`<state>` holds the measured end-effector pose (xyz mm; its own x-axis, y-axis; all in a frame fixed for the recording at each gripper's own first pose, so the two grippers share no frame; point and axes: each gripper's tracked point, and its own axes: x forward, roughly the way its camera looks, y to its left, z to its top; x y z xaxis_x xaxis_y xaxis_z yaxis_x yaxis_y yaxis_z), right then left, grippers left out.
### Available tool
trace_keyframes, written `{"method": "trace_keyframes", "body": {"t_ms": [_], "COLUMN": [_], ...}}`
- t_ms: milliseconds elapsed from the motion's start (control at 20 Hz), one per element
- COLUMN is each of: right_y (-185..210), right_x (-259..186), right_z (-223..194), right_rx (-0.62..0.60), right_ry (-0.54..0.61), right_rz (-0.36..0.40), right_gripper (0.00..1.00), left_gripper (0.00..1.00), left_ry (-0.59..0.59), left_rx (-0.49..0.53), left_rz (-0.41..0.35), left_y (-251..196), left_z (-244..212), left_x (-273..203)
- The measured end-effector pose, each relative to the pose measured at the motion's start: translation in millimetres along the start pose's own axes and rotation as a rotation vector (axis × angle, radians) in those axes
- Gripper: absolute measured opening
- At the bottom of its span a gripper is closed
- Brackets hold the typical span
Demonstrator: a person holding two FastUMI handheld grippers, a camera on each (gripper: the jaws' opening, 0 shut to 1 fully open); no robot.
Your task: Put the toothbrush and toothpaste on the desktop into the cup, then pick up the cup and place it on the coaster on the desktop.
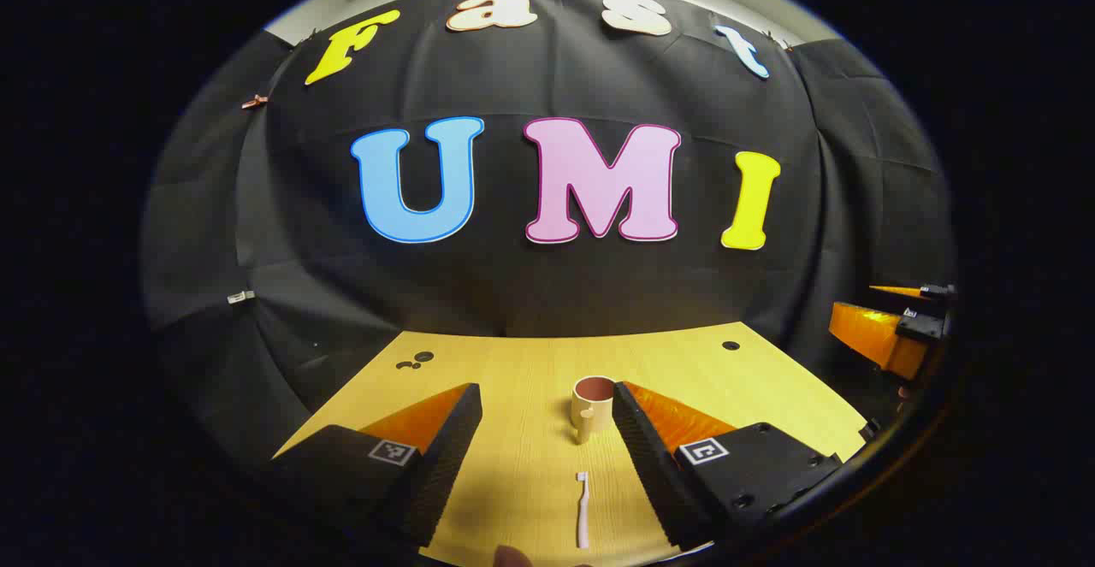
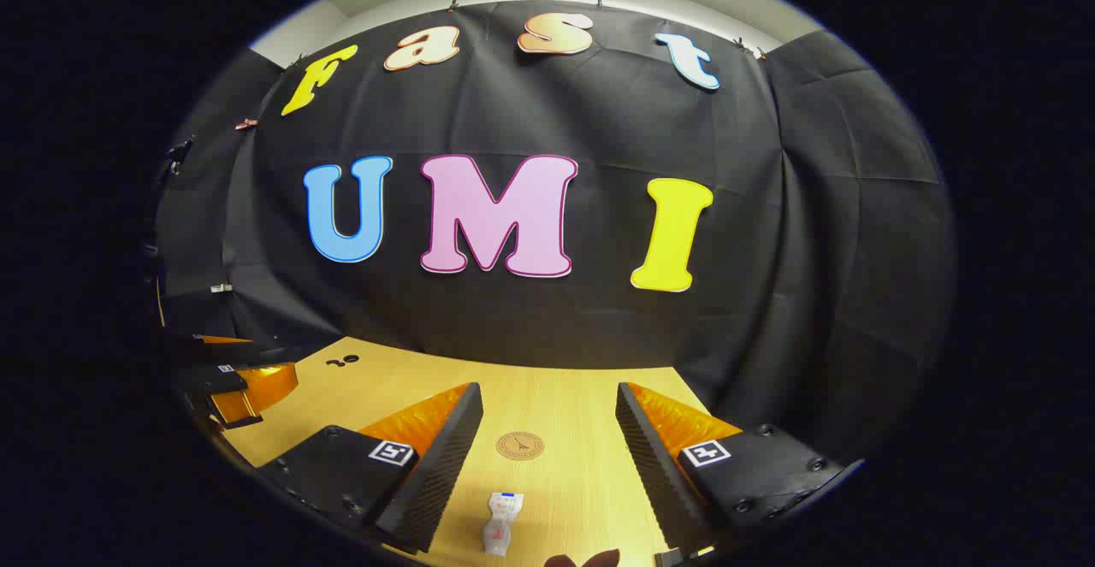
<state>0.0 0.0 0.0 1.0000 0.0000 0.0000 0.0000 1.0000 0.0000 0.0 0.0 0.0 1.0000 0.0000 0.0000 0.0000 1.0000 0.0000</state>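
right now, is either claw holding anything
Left claw: open, holding nothing, toothbrush on the desk between its fingers.
Right claw: open, holding nothing.

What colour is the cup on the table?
The cup is pale yellow outside with a reddish-brown inside, best seen in the left gripper view.

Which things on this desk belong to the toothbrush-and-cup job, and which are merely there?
Belonging to the job:
toothbrush
toothpaste
cup
coaster
left tool, open
right tool, open

Merely there:
desktop holes
black cloth wall
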Motion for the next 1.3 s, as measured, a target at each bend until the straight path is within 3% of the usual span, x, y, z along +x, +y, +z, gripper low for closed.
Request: {"method": "trace_keyframes", "body": {"t_ms": [900,1300], "right_y": [13,19], "right_x": [-1,17], "right_z": [-30,-118], "right_rx": [-0.017,-0.057], "right_ry": [0.096,0.370], "right_rz": [0.021,0.006], "right_gripper": [0.97,0.97], "left_gripper": [0.96,0.96], "left_ry": [0.050,0.112], "left_rx": [0.026,0.043], "left_rz": [-0.009,0.007], "left_y": [7,20], "left_z": [-26,-55], "left_x": [-6,-17]}}
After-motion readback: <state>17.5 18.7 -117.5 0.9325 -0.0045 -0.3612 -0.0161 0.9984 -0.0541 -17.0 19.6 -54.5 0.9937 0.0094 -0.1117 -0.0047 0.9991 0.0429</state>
